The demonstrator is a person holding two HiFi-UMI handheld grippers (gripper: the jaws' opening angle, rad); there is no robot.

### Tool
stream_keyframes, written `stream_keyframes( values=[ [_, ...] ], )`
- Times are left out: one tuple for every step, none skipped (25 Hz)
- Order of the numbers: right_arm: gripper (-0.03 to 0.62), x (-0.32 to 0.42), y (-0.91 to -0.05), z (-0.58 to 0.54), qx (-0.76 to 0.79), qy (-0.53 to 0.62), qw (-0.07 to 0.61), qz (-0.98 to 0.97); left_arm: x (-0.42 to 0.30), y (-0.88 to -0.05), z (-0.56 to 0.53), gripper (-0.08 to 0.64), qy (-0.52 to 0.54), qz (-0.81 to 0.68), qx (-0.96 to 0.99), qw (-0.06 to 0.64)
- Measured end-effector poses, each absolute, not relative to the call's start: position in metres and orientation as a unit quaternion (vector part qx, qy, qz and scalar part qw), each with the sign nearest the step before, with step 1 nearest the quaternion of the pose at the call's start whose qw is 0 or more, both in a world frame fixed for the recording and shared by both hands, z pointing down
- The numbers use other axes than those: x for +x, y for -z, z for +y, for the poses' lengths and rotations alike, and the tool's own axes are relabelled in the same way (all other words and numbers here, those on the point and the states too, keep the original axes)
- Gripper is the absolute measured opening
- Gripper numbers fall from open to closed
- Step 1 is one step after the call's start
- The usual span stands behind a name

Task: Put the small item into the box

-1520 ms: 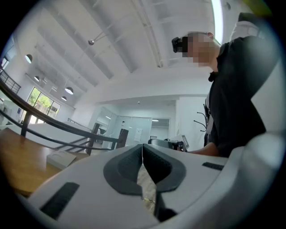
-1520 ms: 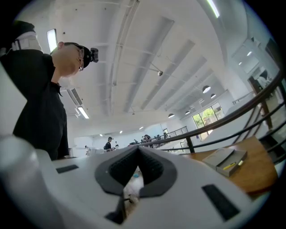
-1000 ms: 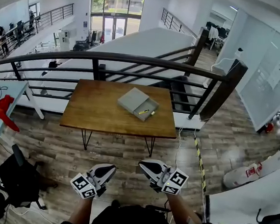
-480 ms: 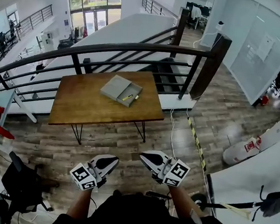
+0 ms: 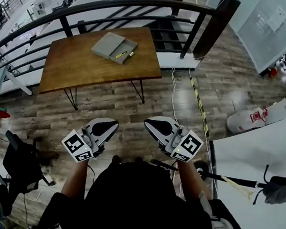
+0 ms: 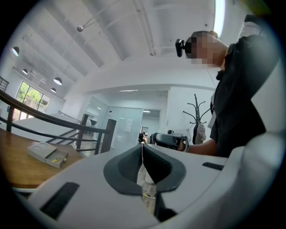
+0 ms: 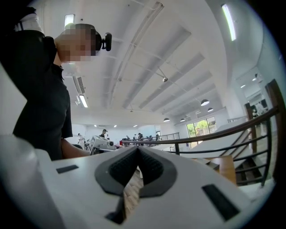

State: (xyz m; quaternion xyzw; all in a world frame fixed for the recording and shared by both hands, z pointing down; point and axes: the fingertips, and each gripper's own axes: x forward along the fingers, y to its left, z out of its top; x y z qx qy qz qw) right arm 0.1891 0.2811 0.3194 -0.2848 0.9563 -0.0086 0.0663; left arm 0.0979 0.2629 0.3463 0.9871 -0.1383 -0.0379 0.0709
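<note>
Grey box (image 5: 108, 43) now shows farther left, far ahead; left gripper (image 5: 113, 125) lies nearer than right gripper (image 5: 148, 123), both closed, empty.

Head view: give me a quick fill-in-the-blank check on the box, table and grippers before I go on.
The box lies on the ____ table. The item inside it is ____ in colour. The left gripper and right gripper are empty, both with jaws ____.
Missing words: wooden; yellow; shut.
</note>
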Motion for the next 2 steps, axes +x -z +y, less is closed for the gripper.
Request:
stream_keyframes(
  values=[
    [0.009, 0.1973, -0.3206, 0.2816, -0.288, 0.007, 0.066, 0.955, 0.1058, -0.3460, 0.2629, 0.015, 0.039, -0.135, 0.988, 0.068],
    [0.009, 0.2055, -0.3221, 0.2822, -0.292, 0.006, 0.065, 0.954, 0.1137, -0.3460, 0.2631, 0.015, 0.040, -0.133, 0.988, 0.066]
  ],
)
